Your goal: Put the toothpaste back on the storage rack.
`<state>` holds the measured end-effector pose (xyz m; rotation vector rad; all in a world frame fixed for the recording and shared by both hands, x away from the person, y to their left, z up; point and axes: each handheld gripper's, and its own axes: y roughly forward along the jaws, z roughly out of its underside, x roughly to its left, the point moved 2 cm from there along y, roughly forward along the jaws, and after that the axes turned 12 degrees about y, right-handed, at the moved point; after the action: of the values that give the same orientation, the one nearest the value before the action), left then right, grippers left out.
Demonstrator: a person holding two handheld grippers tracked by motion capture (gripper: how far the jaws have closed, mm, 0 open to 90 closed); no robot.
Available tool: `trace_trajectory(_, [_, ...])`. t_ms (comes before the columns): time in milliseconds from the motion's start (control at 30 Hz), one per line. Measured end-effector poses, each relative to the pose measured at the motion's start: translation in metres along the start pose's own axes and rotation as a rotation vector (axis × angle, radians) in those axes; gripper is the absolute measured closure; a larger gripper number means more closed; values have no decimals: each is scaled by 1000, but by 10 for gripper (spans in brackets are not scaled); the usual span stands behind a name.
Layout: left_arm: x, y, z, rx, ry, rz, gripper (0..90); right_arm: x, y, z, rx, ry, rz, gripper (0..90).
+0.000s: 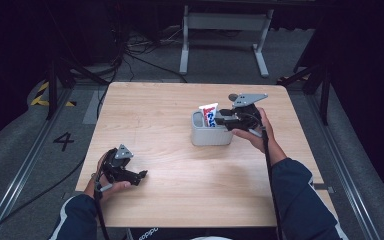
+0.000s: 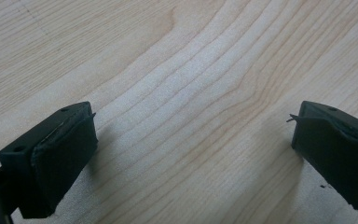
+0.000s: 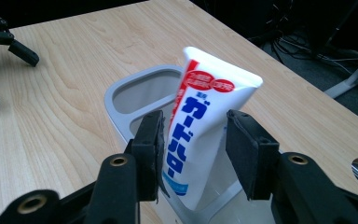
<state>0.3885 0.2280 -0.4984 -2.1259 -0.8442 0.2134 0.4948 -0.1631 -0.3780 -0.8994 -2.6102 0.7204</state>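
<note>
A white toothpaste tube [image 1: 210,114] with red and blue print stands cap down in a grey two-compartment holder [image 1: 210,136] right of the table's middle. It leans in the nearer compartment [image 3: 142,122]; the farther one is empty. My right gripper [image 1: 219,119] reaches the tube from the right. In the right gripper view its pads [image 3: 150,140] lie against both edges of the tube [image 3: 200,126], shut on it. My left gripper [image 1: 141,176] rests low over the table's front left. Its jaws stand wide open over bare wood [image 2: 193,154].
The light wooden table [image 1: 170,110] stands on a grey floor with cables and a white frame beyond its far edge. In the right gripper view the other gripper's fingers [image 3: 23,52] show at the far left.
</note>
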Motion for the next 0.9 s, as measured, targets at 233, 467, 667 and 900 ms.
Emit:
trace_trajectory(233, [0, 0, 0, 0, 0, 0, 3, 5, -2, -1, -4, -14, -1, 556])
trace_trajectory(467, [0, 0, 0, 1, -3, 2, 3, 8, -8, 0, -7, -27, 3, 550])
trace_trajectory(667, [0, 0, 0, 0, -3, 2, 3, 8, -16, 1, -7, -33, 12, 542])
trace_trajectory(900, [0, 0, 0, 1, -3, 2, 3, 11, -24, 4, -5, -52, 18, 534])
